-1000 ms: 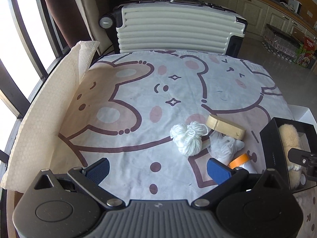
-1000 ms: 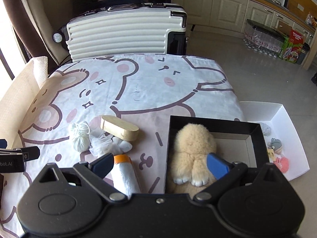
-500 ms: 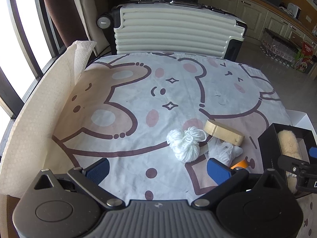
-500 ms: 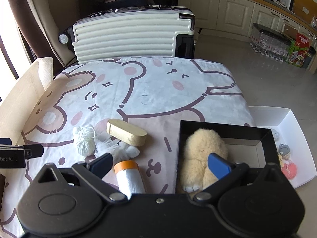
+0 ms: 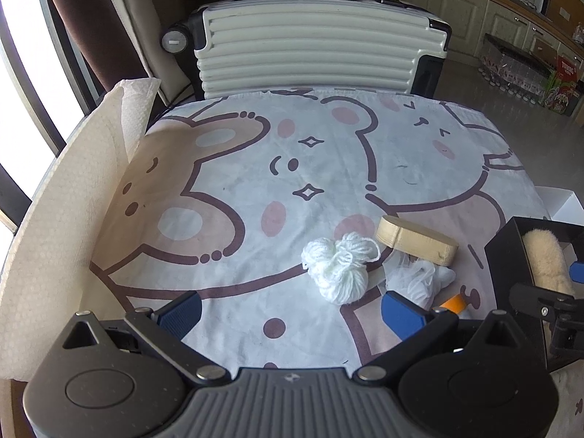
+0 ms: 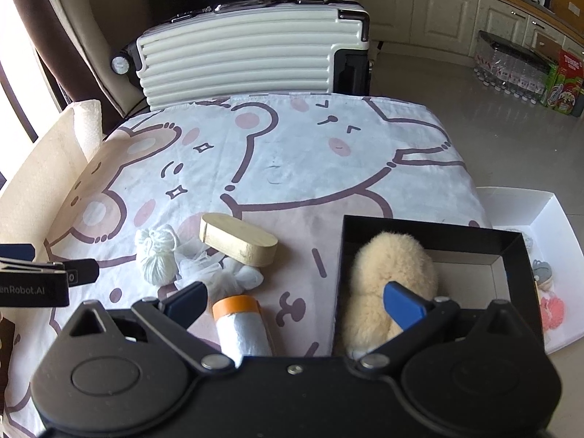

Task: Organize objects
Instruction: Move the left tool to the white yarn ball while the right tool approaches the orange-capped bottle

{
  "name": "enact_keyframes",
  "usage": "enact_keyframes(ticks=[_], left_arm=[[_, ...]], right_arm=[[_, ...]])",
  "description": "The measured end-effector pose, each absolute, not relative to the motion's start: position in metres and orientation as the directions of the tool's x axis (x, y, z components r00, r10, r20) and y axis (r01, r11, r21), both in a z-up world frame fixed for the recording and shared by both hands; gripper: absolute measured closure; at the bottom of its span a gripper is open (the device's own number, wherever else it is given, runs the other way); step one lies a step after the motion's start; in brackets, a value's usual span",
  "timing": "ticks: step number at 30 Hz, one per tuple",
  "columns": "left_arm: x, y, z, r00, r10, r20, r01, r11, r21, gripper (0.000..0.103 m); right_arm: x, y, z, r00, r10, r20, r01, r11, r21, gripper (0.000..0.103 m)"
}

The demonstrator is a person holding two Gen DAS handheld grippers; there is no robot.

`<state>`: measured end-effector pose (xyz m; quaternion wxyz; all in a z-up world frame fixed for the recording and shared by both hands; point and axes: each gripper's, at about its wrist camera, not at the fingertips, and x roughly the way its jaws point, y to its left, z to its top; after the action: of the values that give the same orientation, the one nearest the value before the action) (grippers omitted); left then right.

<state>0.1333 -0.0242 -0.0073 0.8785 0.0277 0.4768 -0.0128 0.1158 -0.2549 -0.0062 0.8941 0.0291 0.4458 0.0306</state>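
A black box point(image 6: 430, 228) on the table's right holds a beige plush toy point(image 6: 394, 266); the same box point(image 5: 505, 262) and plush point(image 5: 544, 255) show at the right edge of the left wrist view. Left of it lie a white yarn ball point(image 5: 337, 268) point(image 6: 155, 255), an oval wooden block point(image 5: 416, 242) point(image 6: 239, 242), crumpled white netting point(image 5: 416, 281) point(image 6: 222, 273) and an orange-capped white roll point(image 6: 241, 325). My left gripper point(image 5: 290, 314) is open and empty, just short of the yarn. My right gripper point(image 6: 295, 303) is open and empty, spanning the roll and the plush.
The table wears a bear-print cloth point(image 5: 277, 168). A white ribbed suitcase point(image 5: 310, 42) stands behind it. Foam sheet point(image 5: 62, 211) curls up along the left edge. A white tray point(image 6: 547, 252) with small trinkets sits lower on the right. Crates stand on the floor far right.
Both grippers have pulled back and up from the table, so the objects sit farther away in both views. Nothing was grasped or shifted.
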Motion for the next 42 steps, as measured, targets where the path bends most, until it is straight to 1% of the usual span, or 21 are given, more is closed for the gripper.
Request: enact_keyframes(ticks=[6, 10, 13, 18, 25, 28, 32, 35, 39, 42], left_arm=[[0.138, -0.027, -0.011, 0.539, 0.001, -0.842, 0.058, 0.998, 0.038, 0.0], [0.139, -0.029, -0.01, 0.546, -0.016, -0.838, 0.064, 0.998, 0.023, 0.0], [0.143, -0.035, -0.008, 0.541, -0.039, -0.84, 0.1, 0.995, 0.018, 0.0], [0.157, -0.046, 0.005, 0.573, -0.026, -0.819, 0.15, 0.986, 0.074, 0.0], [0.172, -0.062, 0.028, 0.65, -0.02, -0.76, 0.231, 0.957, 0.172, 0.0], [0.177, -0.067, 0.029, 0.657, -0.028, -0.753, 0.262, 0.946, 0.193, 0.0], [0.182, -0.073, 0.016, 0.645, -0.03, -0.764, 0.312, 0.922, 0.227, 0.002], [0.18, -0.072, 0.0, 0.625, -0.046, -0.78, 0.334, 0.918, 0.214, 0.005], [0.177, -0.065, -0.02, 0.589, -0.067, -0.805, 0.318, 0.936, 0.154, 0.009], [0.176, -0.057, -0.029, 0.569, -0.071, -0.819, 0.293, 0.948, 0.121, 0.011]], right_arm=[[0.119, -0.251, -0.006, 0.621, 0.096, -0.778, -0.057, 0.995, 0.077, 0.0], [0.118, -0.253, -0.005, 0.674, 0.135, -0.727, -0.095, 0.991, 0.096, 0.0], [0.12, -0.253, -0.006, 0.674, 0.137, -0.726, -0.108, 0.99, 0.087, 0.0], [0.123, -0.253, -0.012, 0.653, 0.133, -0.745, -0.112, 0.991, 0.078, 0.0], [0.125, -0.243, -0.01, 0.67, 0.08, -0.738, -0.119, 0.993, 0.0, 0.0], [0.125, -0.242, -0.007, 0.679, 0.069, -0.731, -0.111, 0.994, -0.009, 0.0], [0.125, -0.243, -0.007, 0.675, 0.055, -0.736, -0.096, 0.995, -0.013, 0.0], [0.126, -0.246, -0.008, 0.669, 0.083, -0.738, -0.092, 0.995, 0.029, 0.0], [0.126, -0.242, -0.013, 0.653, 0.098, -0.751, -0.127, 0.992, 0.018, 0.0], [0.129, -0.238, -0.018, 0.618, 0.106, -0.779, -0.157, 0.988, 0.009, 0.0]])
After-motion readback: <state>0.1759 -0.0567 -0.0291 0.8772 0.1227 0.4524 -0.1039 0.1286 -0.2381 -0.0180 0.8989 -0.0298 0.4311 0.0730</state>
